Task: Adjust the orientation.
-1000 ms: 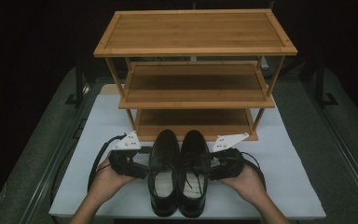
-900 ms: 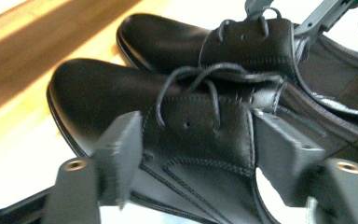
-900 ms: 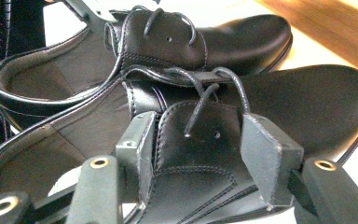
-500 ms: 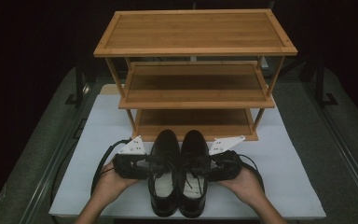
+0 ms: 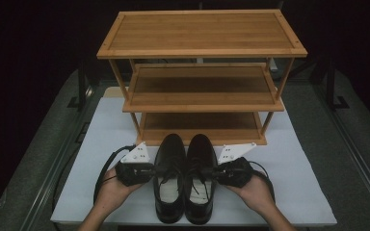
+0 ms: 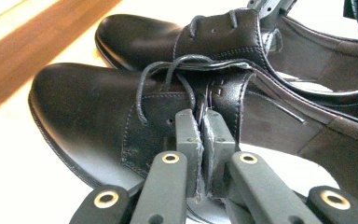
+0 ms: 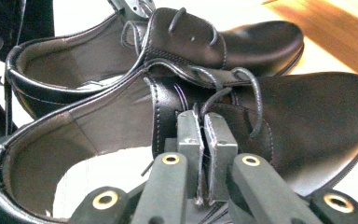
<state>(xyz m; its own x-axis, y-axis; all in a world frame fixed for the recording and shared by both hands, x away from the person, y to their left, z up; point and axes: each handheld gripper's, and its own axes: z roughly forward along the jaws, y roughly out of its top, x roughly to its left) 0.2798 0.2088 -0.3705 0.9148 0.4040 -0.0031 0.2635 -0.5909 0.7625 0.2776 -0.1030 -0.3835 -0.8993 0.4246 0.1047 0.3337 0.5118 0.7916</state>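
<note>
Two shoes [image 5: 185, 180] before rack [image 5: 201, 72] (shelves bare).

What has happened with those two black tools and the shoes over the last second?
Both grippers slid inward along the table. The left gripper now pinches the lace-side leather of the left shoe, and the right gripper pinches the right shoe. The shoes, white mat and wooden rack stayed put.
</note>
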